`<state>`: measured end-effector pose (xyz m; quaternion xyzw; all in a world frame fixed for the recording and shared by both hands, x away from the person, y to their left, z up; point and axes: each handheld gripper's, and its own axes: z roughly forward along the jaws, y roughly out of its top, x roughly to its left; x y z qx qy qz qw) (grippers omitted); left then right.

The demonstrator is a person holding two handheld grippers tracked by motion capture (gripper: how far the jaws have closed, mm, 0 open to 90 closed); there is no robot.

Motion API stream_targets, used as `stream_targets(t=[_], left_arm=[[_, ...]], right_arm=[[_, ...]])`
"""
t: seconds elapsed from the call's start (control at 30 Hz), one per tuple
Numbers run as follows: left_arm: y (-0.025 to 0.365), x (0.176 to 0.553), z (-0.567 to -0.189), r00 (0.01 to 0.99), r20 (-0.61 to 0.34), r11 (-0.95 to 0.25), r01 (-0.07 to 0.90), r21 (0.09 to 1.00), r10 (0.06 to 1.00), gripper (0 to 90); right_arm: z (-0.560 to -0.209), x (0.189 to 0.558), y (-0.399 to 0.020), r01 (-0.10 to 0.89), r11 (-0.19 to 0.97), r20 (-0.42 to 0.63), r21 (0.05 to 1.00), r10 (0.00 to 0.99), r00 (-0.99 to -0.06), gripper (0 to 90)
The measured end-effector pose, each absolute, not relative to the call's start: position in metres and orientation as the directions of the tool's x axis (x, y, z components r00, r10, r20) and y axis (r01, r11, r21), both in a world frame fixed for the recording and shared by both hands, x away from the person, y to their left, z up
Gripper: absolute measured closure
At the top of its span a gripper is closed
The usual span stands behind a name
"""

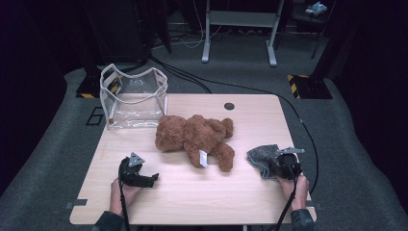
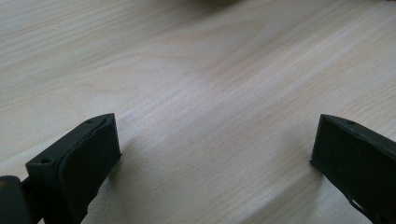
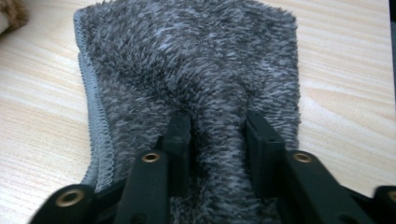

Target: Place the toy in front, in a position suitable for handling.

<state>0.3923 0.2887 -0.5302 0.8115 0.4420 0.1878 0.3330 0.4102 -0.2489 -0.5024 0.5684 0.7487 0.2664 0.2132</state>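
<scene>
Two grippers in play: our right gripper [image 3: 218, 128] has a ridge of the grey cloth [image 3: 187, 60] between its jaws near the table's [image 1: 192, 202] right edge, while the left gripper [image 2: 215, 154] hangs open, well apart.

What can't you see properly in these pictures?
- The teddy bear's face: in the high view it lies turned away, hidden by its own fur.
- The tag on the bear: high view, too small to read.
- The grey cloth's near edge: right gripper view, covered by the right hand-held gripper.
- Anything inside the clear bag: high view, glare blurs it.
</scene>
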Motion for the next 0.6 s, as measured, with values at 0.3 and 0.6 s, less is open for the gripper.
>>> stream_targets(t=[0.3, 0.6], left_arm=[[0.289, 0.393, -0.530, 0.542, -0.002, -0.379, 0.589, 0.714, 0.840, 0.1], [0.287, 0.416, -0.502, 0.558, -0.060, -0.318, 0.555, 0.769, 0.828, 1.9]], right_arm=[[-0.491, 0.410, -0.246, 0.719, 0.195, 0.000, 0.667, 0.965, -0.262, 18.0], [-0.452, 0.412, -0.207, 0.629, 0.297, 0.026, 0.719, 0.892, -0.451, 10.7]])
